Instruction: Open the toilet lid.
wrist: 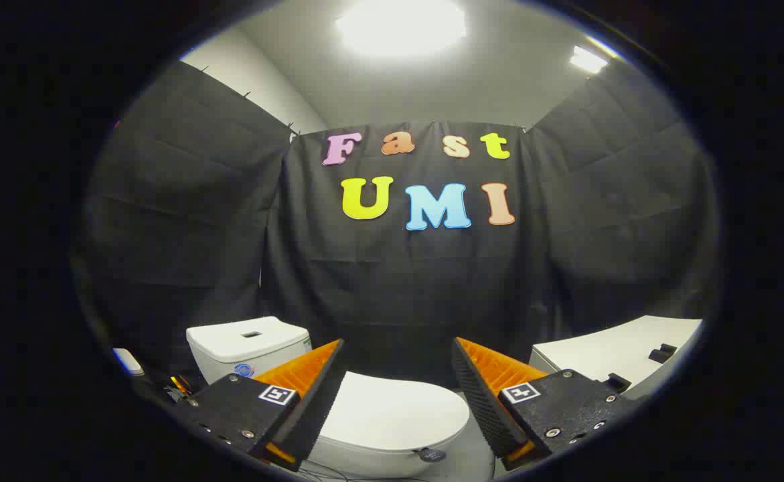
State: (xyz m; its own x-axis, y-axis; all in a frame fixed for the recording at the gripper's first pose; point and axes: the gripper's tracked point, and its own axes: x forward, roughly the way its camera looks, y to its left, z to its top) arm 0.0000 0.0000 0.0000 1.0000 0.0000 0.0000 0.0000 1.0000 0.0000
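The gripper [398,361] hung above the closed toilet lid [392,408], fingers [315,388] spread wide apart; the cistern [248,348] stood beyond.

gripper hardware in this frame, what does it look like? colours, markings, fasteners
The gripper has two wedge-shaped fingers: orange ribbed outer shells, black textured pads on the inner faces. Each sits in a black speckled mount carrying a square black-and-white fiducial tag and silver screw heads. Fingers are apart, with the closed white toilet lid beyond them.

White counter [606,351], black cloth wall [398,288], ceiling lights [402,27]
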